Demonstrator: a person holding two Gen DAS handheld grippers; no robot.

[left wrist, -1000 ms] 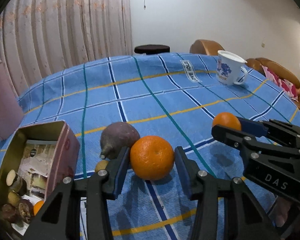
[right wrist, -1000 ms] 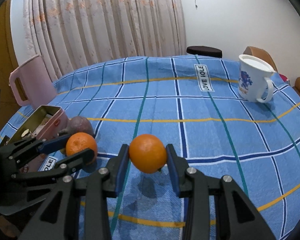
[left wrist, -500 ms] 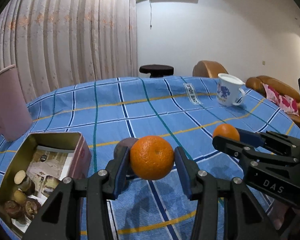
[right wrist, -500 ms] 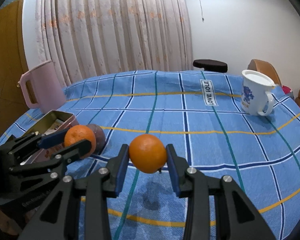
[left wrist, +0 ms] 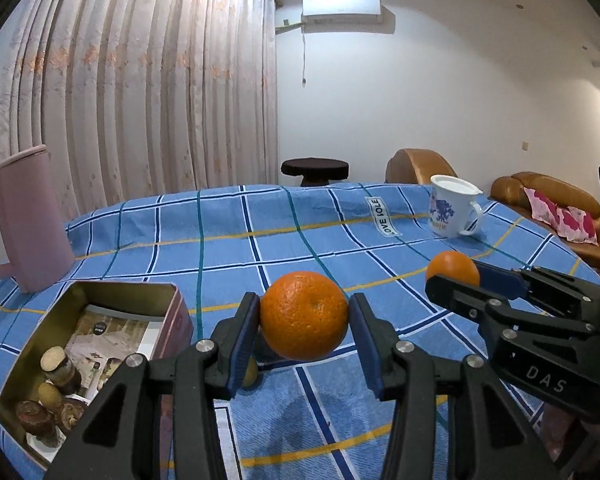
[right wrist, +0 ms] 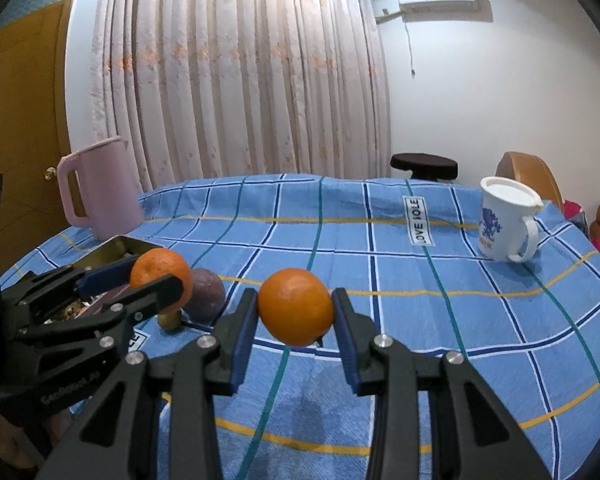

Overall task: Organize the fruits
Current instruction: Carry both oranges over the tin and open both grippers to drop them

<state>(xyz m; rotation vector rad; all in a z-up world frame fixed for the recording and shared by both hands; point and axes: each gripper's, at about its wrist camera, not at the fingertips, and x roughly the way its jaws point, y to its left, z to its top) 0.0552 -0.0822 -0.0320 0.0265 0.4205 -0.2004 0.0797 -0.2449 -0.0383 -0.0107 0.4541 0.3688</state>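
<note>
- Two oranges are off the counter (left wrist: 300, 240) at once, one in each of your tools; take the left wrist view first. Your left hand-held gripper (left wrist: 304, 332) is clamped on the larger orange (left wrist: 303, 315), blue pads pressing its two sides.
- From that gripper the open tin (left wrist: 168, 300) lies down and to the left, near, long axis running away from you, with small brown fruits in its near end. This is the hand nearer the tin, so I judge it should go first.
- Your right hand-held gripper (left wrist: 452, 276) shows at the right of that view, closed on the smaller orange (left wrist: 453, 267), farther from the tin.
- In the right wrist view your right hand-held gripper (right wrist: 296, 320) pinches the smaller orange (right wrist: 295, 306). The tin (right wrist: 116, 246) sits far left, behind the left hand-held gripper (right wrist: 162, 276) and its orange (right wrist: 156, 266), so that path is blocked.
- A purple fruit (right wrist: 206, 294) and a small yellowish one (right wrist: 170, 320) wait on the cloth just beside the tin.
- Compared with a second ago, both oranges have been raised clear of the cloth, and both views have tipped up to show more wall and curtain; neither grip has changed.
</note>
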